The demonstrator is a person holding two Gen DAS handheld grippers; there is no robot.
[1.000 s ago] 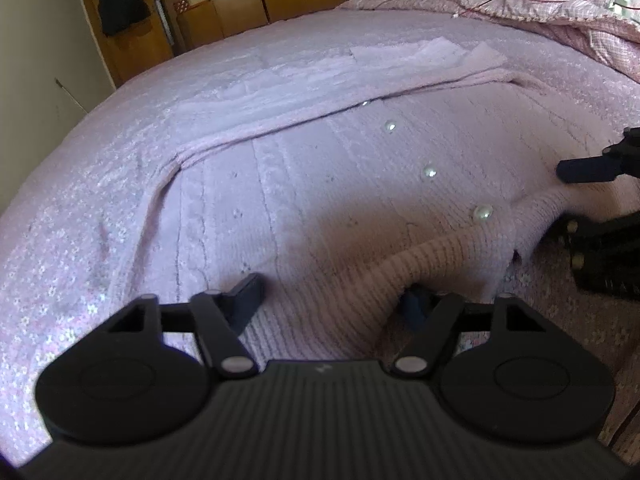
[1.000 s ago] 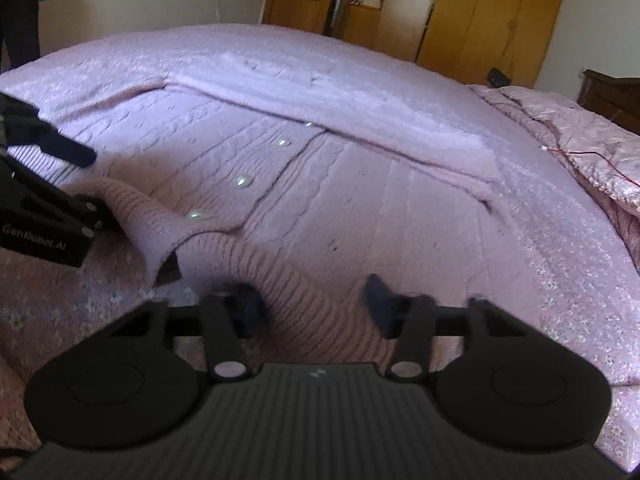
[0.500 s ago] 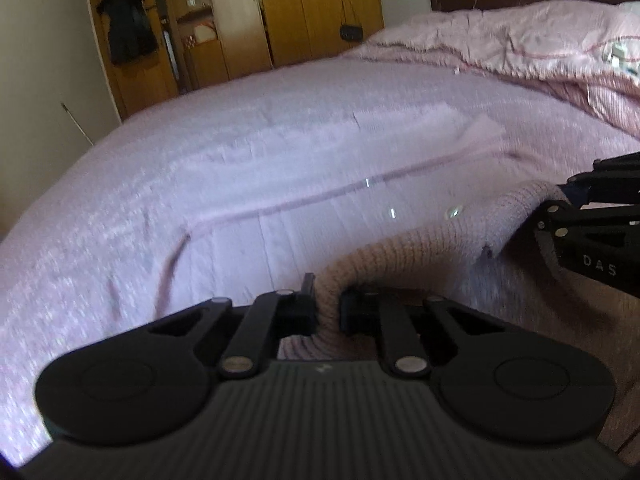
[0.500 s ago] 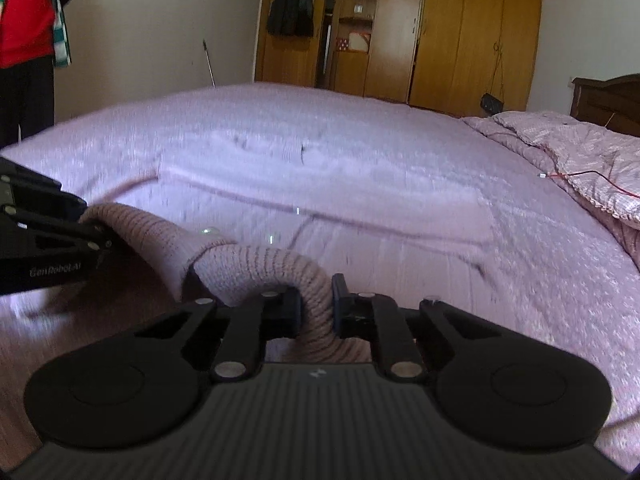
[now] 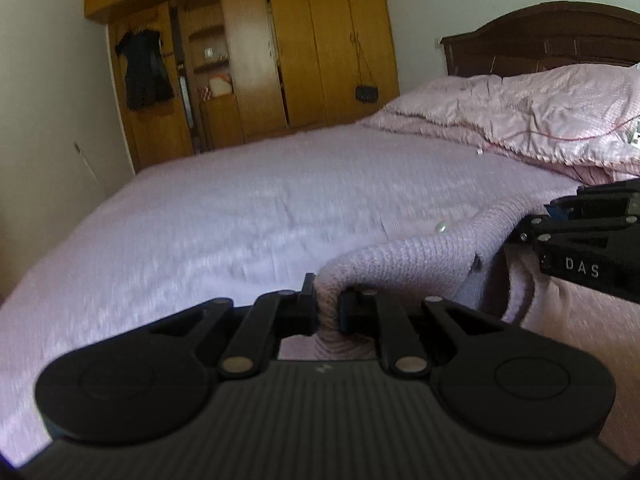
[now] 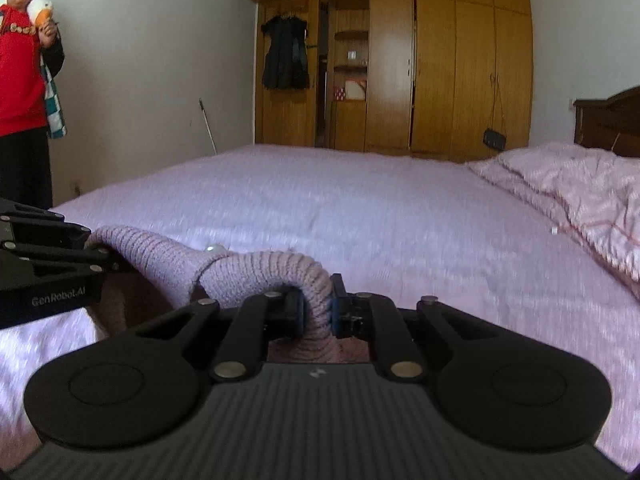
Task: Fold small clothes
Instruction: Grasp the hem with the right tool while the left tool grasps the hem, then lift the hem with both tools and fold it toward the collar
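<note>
A pale pink knit cardigan (image 5: 404,260) with pearl buttons (image 5: 441,227) is lifted off the bed by its ribbed hem. My left gripper (image 5: 328,312) is shut on the hem's left part. The hem arches rightward to the other gripper's body (image 5: 580,236) at the frame's right edge. In the right wrist view my right gripper (image 6: 318,312) is shut on the same ribbed hem (image 6: 276,272). From there the hem runs left to the left gripper's body (image 6: 44,256). The rest of the cardigan hangs below, mostly hidden.
The bed (image 6: 360,200) with a pink cover stretches ahead. A bunched pink quilt (image 5: 540,120) lies by the dark headboard (image 5: 540,36). Wooden wardrobes (image 6: 420,60) line the far wall. A person in a red top (image 6: 20,80) stands at the bed's left side.
Both grippers closed on the cardigan's hem, which lay flat on the bed, and rose with it. The views now tilt up toward the wardrobes.
</note>
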